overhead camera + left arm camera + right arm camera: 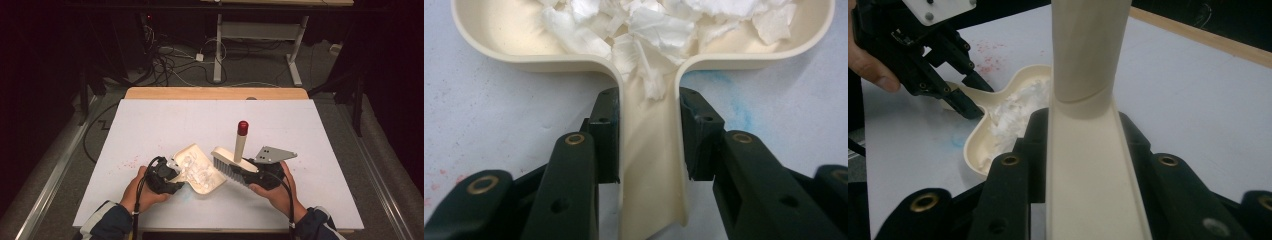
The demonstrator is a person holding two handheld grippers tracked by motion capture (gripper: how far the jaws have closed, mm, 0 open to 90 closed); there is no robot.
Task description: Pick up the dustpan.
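A cream dustpan (202,176) lies on the white table, holding a heap of torn white paper scraps (192,167). My left gripper (167,176) is shut on the dustpan's handle (651,165), jaws pressed on both sides; the paper scraps (649,25) fill the pan (499,45) ahead. My right gripper (257,172) is shut on a cream hand brush (232,162) with grey bristles and a red-tipped handle (242,127) pointing up. In the right gripper view the brush body (1088,165) runs between the jaws, with the dustpan (993,127) and the left gripper (960,97) beyond.
The table top (175,120) is white with a wooden far edge (215,93). Faint red specks (127,162) lie left of the dustpan, and a blue smear (734,105) marks the surface beside the handle. Cables and a desk frame sit on the floor behind.
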